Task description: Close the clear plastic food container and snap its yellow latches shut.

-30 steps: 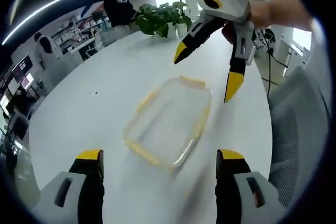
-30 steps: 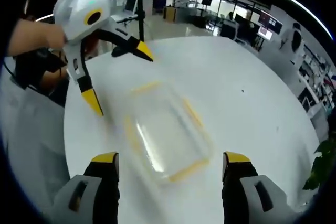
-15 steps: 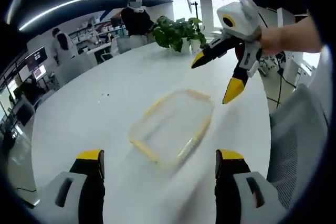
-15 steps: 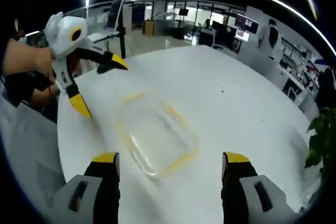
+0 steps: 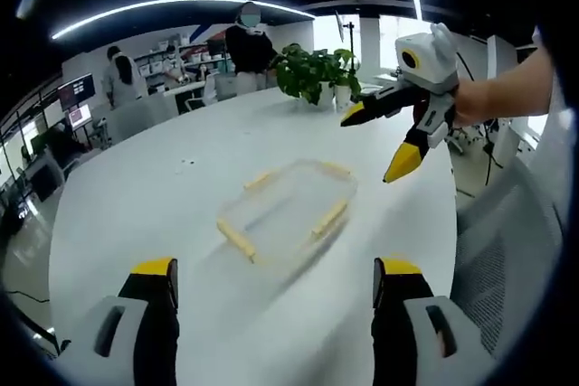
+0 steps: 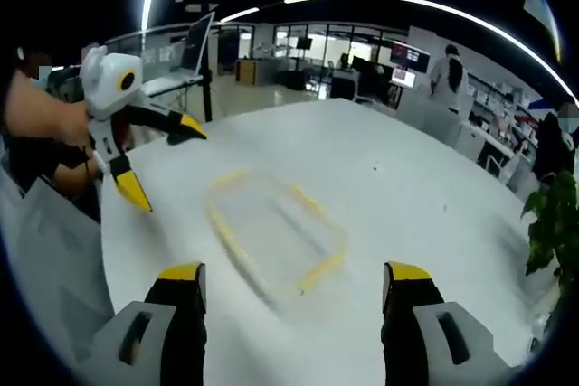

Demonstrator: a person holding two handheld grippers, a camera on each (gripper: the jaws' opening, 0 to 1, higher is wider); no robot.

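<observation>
You have drawn both claws, left claw [image 5: 271, 291] and right claw [image 6: 294, 300], wide open and empty, back from the container [image 5: 288, 212] at frame centre on the tabletop [image 5: 145, 205], so its yellow latches [image 5: 330, 220] look snapped down.

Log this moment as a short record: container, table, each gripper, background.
container: clear plastic food container with yellow latches, blurred, lying on the table
table: white round table
left gripper: jaws open, held above the table beside the container
right gripper: jaws open, above the table beside the container
background: potted plant, people standing
</observation>
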